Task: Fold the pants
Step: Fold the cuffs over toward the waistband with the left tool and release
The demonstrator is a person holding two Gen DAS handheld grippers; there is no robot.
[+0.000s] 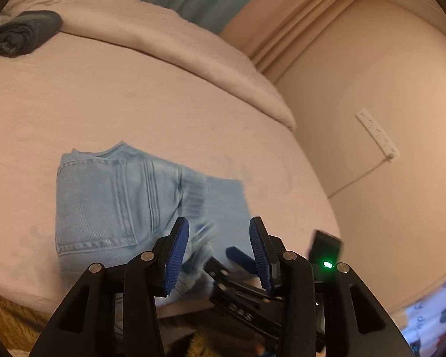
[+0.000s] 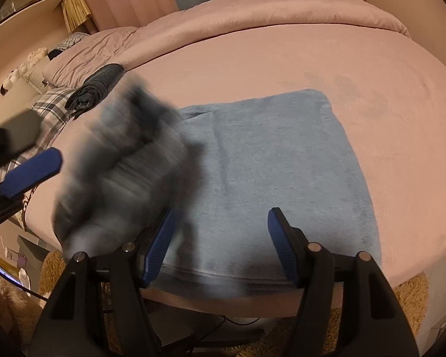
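Light blue jeans (image 1: pixel 113 196) lie folded on the pink bed (image 1: pixel 133 104), back pocket up. My left gripper (image 1: pixel 220 253) hovers over their near right corner. Its jaws are apart, and a blurred bit of denim (image 1: pixel 200 238) sits between them without being pinched. In the right wrist view the jeans (image 2: pixel 282 163) form a flat rectangle. My right gripper (image 2: pixel 221 244) stands open above their near hem, pinching nothing. A blurred grey-blue flap of denim (image 2: pixel 119 163) is in motion at the left. The left gripper's blue finger (image 2: pixel 32 172) shows beyond it.
A dark rolled garment (image 1: pixel 23 34) rests at the far side of the bed by the bunched duvet (image 1: pixel 178 44). A plaid pillow (image 2: pixel 50 107) lies left. A power strip (image 1: pixel 377 134) hangs on the wall. A shaggy rug (image 2: pixel 410 297) lies below the bed's edge.
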